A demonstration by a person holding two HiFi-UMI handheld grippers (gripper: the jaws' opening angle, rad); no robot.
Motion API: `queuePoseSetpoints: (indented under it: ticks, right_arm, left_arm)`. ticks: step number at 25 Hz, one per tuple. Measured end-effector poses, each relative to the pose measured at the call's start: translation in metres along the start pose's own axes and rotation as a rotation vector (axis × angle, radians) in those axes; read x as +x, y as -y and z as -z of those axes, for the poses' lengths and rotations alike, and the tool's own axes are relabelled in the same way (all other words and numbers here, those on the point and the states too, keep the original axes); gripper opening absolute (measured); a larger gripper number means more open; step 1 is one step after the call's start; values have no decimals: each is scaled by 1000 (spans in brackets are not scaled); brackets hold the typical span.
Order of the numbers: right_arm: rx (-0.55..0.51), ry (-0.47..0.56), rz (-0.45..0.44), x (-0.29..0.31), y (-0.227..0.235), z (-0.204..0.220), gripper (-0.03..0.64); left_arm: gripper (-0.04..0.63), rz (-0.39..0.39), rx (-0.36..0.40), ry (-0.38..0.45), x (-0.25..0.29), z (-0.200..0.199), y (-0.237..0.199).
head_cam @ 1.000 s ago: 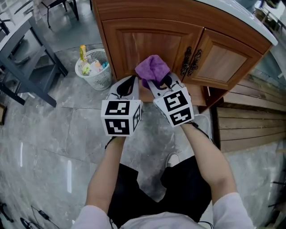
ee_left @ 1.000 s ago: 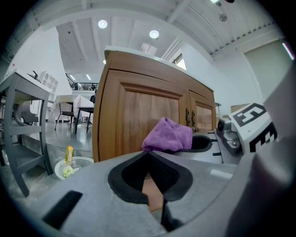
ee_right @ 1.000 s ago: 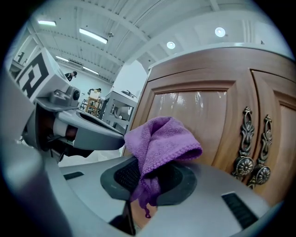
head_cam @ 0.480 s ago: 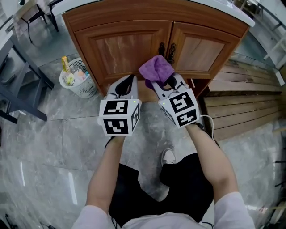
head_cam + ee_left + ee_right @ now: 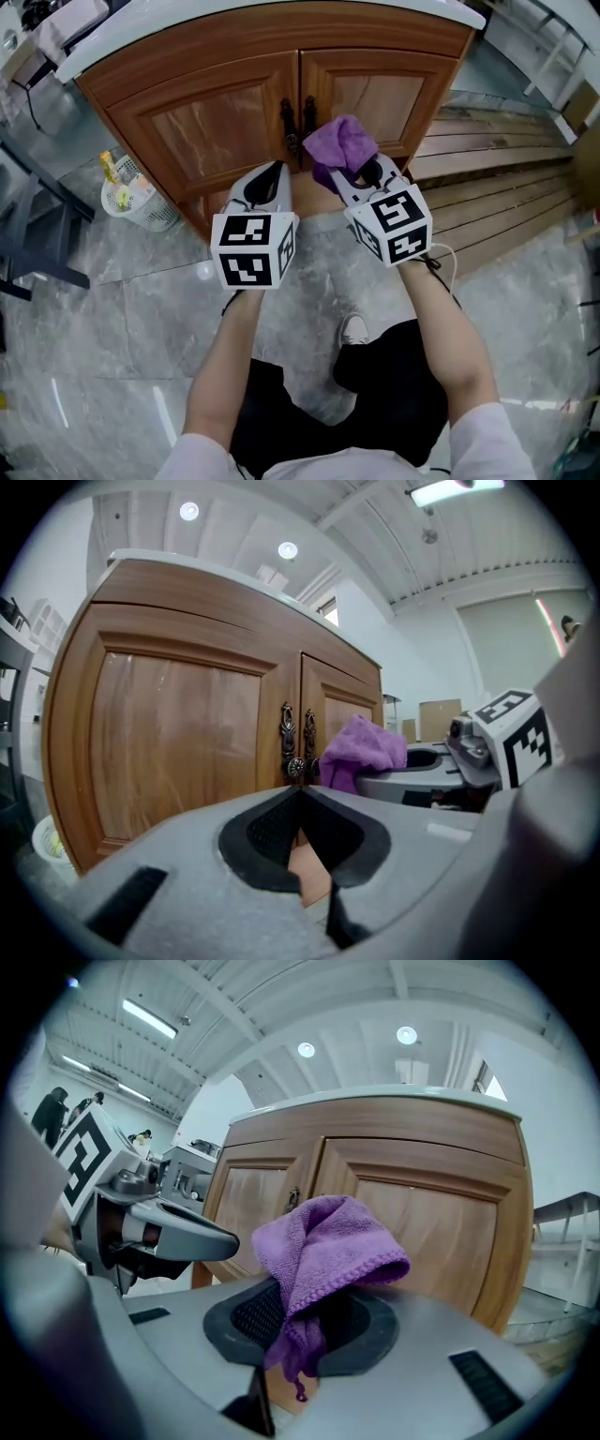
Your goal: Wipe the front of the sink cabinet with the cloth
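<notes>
Before the sink cabinet [image 5: 225,122], both grippers point at its two wooden doors, side by side and near the dark metal handles [image 5: 294,120] at the door seam. Right gripper [image 5: 354,172] sits opp. the cabinet's right door, just right of those handles; its jaws are clamped on the purple cloth [image 5: 342,142], which bunches in a thick fold over the tips and hangs a short tail down betw. the black pads. Cloth is close to the right door, but whether it touches the wood can't be made out. Left gripper [image 5: 267,183] is opp. the cabinet's left door, low and just left of the handles; its jaws are pressed together at the tips w/ nothing betw. them. White countertop [image 5: 262,21] caps the cabinet. White mesh waste basket [image 5: 142,204] w/ some rubbish inside stands on the grey stone floor [image 5: 122,309] by the cabinet's left corner. Wooden slats [image 5: 497,192] lie on the floor to the cabinet's right. Person's forearms, dark shorts and one shoe [image 5: 352,329] show on the near side, away from the cabinet.
</notes>
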State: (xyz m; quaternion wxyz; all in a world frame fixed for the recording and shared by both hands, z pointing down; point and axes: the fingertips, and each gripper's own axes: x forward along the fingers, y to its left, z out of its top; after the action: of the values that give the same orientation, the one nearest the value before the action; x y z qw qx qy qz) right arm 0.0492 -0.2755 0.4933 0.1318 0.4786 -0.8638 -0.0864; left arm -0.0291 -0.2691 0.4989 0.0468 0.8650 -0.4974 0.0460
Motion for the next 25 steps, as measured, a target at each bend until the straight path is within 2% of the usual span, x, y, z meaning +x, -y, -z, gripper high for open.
queuePoseSetpoints:
  ticks: [14,20,25]
  right_arm:
    - [48,-84,228,-34,104,47,72]
    - [81,-126,327,-55,147,74,72]
    - [132,-144,396,-72,178,92,72]
  left_arm:
    - [5,186,19,-10,66,6,84]
    - [5,243,23,-13,87,9,113]
    - [5,257,11,-22,96,14,123]
